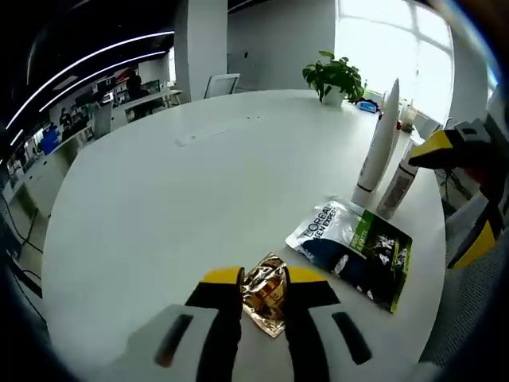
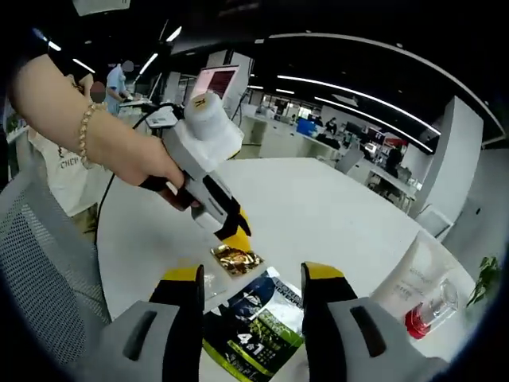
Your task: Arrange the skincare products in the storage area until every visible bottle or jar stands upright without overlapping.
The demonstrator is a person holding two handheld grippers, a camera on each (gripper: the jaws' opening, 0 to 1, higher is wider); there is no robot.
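Standing already at two o'clock on the table (image 1: 159,207): a white tube (image 1: 380,139) and a slimmer bottle (image 1: 397,186). Left gripper (image 1: 264,280) jaws narrowly flank, perhaps pinch, the gold sachet (image 1: 266,294); I cannot tell. Right gripper (image 2: 251,274) hovers wide apart over the flat green pouch (image 2: 253,326), not yet arranged.

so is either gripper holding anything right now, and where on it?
Left gripper brackets the small crinkled gold foil sachet at its near end; a firm pinch cannot be told. Right gripper is open, holding nothing.

A potted plant (image 1: 334,78) stands at the white surface (image 1: 199,183) far edge; an office chair (image 1: 221,84), possibly empty, behind.
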